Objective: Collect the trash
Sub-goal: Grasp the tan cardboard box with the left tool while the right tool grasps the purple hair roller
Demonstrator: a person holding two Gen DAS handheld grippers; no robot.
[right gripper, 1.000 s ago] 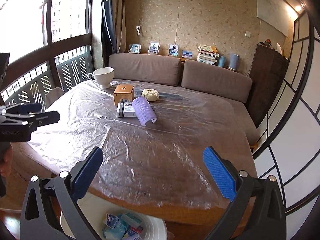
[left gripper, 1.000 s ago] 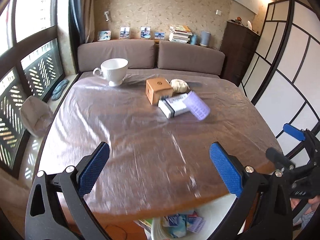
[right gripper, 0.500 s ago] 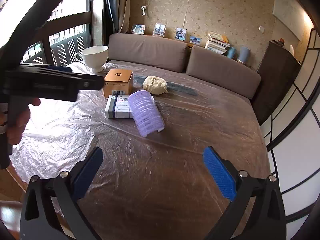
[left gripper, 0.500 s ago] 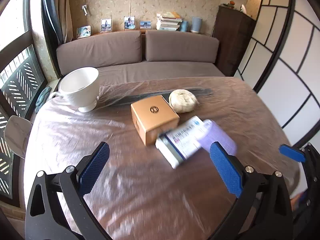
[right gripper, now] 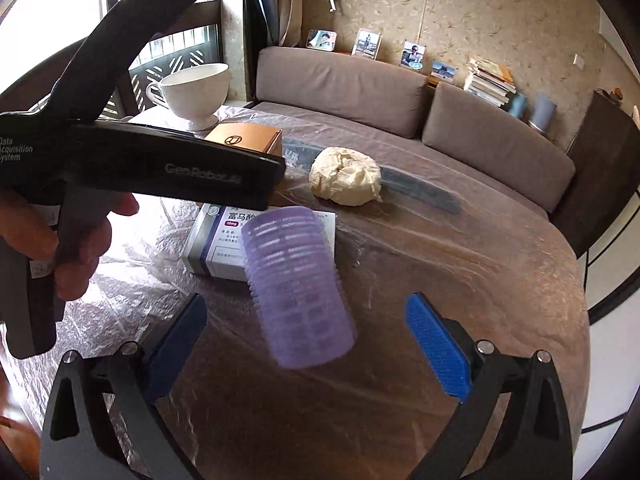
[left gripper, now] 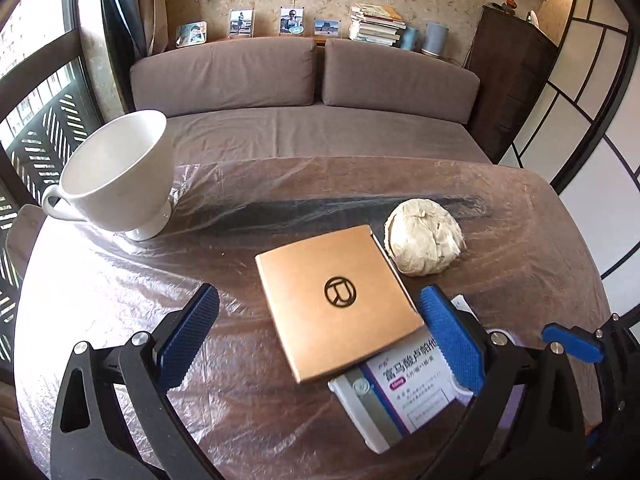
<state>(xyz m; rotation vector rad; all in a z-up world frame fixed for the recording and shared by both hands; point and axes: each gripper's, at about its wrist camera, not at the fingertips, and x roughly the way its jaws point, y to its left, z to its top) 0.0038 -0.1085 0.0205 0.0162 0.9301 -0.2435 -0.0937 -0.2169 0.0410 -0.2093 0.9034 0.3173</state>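
A brown cardboard box [left gripper: 340, 300] lies between the wide-apart fingers of my open left gripper [left gripper: 320, 336], with nothing gripped. Its near corner overlaps a white medicine box [left gripper: 400, 392]. A crumpled paper ball [left gripper: 424, 242] sits just beyond to the right. In the right wrist view a purple hair roller [right gripper: 300, 288] leans on the medicine box [right gripper: 224, 240]. The roller's near end lies between the fingers of my open right gripper [right gripper: 308, 344]. The paper ball [right gripper: 346, 176] and the brown box [right gripper: 244, 138] lie farther back.
A white cup [left gripper: 116, 184] stands at the far left of the film-covered table [left gripper: 120, 300]. A grey sofa [left gripper: 304, 80] runs behind it. The left gripper's black body [right gripper: 140, 160] and a hand [right gripper: 60, 240] fill the left of the right wrist view. The table's edge [right gripper: 576, 280] curves away on the right.
Both grippers have moved forward over the table and now sit close to the items. The bin at the near edge has dropped out of view. Both grippers stay open.
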